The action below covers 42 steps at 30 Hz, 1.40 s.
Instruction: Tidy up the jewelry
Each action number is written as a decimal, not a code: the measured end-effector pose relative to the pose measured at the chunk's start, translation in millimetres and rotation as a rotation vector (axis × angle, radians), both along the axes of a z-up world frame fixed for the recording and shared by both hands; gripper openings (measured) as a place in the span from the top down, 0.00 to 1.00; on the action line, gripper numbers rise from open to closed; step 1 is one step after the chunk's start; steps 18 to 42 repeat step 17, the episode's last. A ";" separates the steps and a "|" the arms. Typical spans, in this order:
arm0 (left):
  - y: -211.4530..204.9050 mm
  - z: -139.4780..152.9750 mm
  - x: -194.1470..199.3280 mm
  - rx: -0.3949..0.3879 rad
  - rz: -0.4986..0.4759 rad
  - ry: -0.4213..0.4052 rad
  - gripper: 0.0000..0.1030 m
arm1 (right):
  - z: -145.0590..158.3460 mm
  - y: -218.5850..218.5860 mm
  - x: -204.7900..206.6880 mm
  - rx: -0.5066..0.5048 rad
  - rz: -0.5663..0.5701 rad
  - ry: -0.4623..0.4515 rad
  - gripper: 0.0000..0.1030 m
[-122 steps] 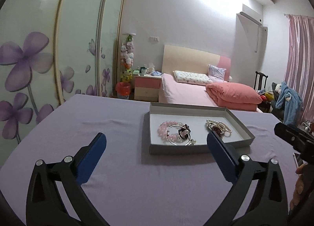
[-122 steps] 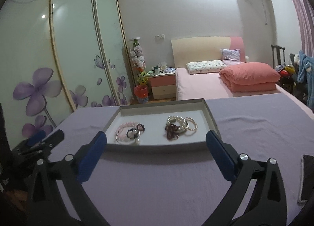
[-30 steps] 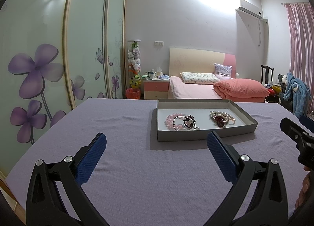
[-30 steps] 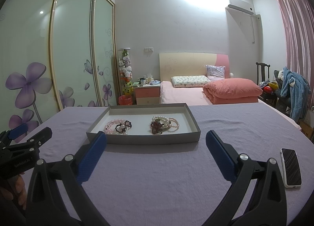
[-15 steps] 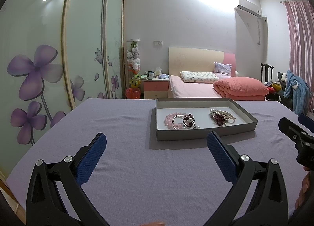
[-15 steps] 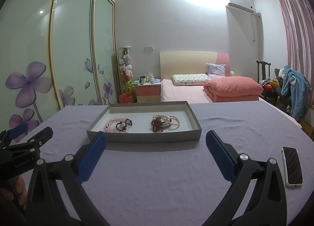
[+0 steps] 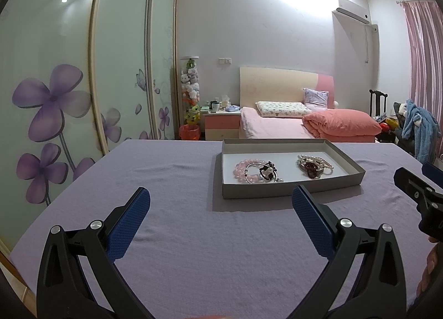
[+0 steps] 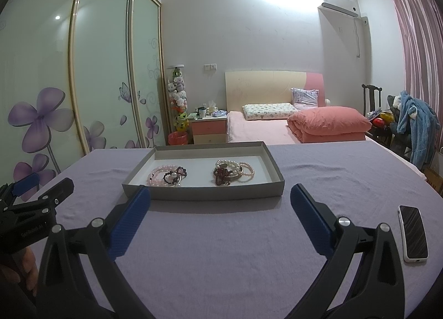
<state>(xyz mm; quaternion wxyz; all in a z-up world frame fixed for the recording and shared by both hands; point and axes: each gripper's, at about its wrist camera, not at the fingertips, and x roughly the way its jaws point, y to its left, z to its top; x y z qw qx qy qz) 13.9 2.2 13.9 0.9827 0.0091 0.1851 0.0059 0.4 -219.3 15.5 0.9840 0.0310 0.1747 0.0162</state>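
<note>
A shallow grey tray stands on the purple table. In it lie two heaps of bracelets: pink beads with a dark charm bracelet on the left, pearls with a dark red bracelet on the right. My left gripper is open and empty, held above the cloth short of the tray. My right gripper is open and empty too, just before the tray's near wall. Each gripper shows at the edge of the other's view.
A white phone lies face up on the cloth at the right. The table's left edge runs along a wardrobe with purple flowers. A pink bed and a chair with clothes stand behind.
Over the last four seconds both grippers have drawn back from the tray and levelled out. In the last half second there is only a slight drift. The jewelry has not moved.
</note>
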 end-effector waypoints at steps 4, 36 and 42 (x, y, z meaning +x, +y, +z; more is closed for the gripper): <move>-0.1 1.2 0.1 0.002 0.001 -0.006 0.02 | -0.3 -0.2 -0.3 0.001 0.001 0.001 0.04; 0.1 5.9 -0.5 0.004 -0.004 -0.017 0.02 | 0.2 -0.9 -0.5 0.002 0.000 0.002 0.04; 0.1 5.9 -0.5 0.004 -0.004 -0.017 0.02 | 0.2 -0.9 -0.5 0.002 0.000 0.002 0.04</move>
